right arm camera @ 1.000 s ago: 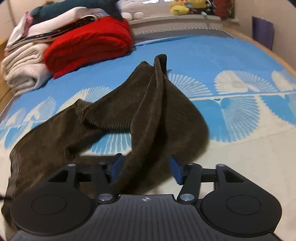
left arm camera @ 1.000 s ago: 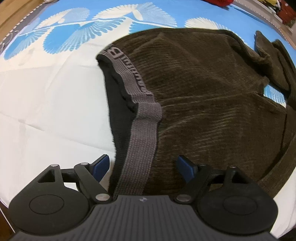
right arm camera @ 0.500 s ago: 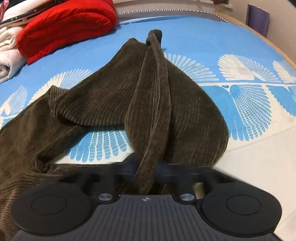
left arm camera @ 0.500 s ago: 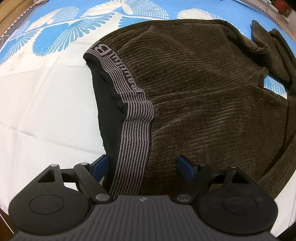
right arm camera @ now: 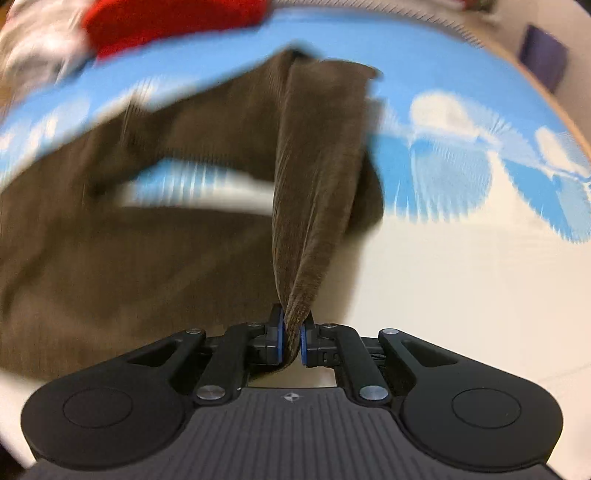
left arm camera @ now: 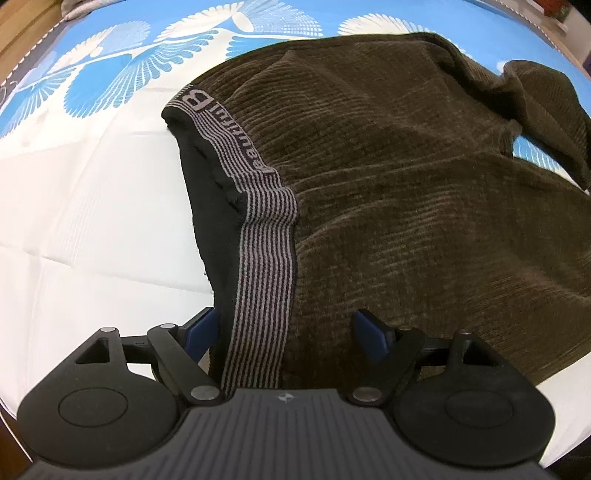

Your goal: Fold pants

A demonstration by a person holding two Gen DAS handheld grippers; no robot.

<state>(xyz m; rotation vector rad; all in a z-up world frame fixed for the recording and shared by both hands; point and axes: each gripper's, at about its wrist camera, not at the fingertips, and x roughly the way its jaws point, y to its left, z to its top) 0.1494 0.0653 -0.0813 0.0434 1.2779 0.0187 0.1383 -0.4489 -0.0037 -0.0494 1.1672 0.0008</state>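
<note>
Garment: brown corduroy pants [left arm camera: 406,192] lying spread on a bed with a blue-and-white fan-print cover [left arm camera: 110,155]; the waist end sits under the left tool, the legs trail off toward the right tool.
Waistband: striped grey elastic waistband [left arm camera: 266,266] with lettering, partly flipped so the dark lining shows beside it.
Left tool: left tool [left arm camera: 288,332] hangs over the waistband with its blue pads standing wide apart, the band and some corduroy between them but not pinched.
Right tool: right tool [right arm camera: 291,338] is clamped on a ridge of one pant leg [right arm camera: 314,192], which rises in a taut pleat from the pads toward the hem.
Long axis: runs from the waistband out to the leg hems; the two legs lie splayed and rumpled, not aligned.
Handling: soft, limp, fairly thick cloth that likely drapes and drags with some weight; ribbed pile should grip well, no fragility.
Where to hold: the firm elastic waistband at one end and the hem edge at the other look like the best holds; a mid-leg pinch will likely bunch.
Background: blurred red folded cloth [right arm camera: 166,22] at the far end of the bed.
</note>
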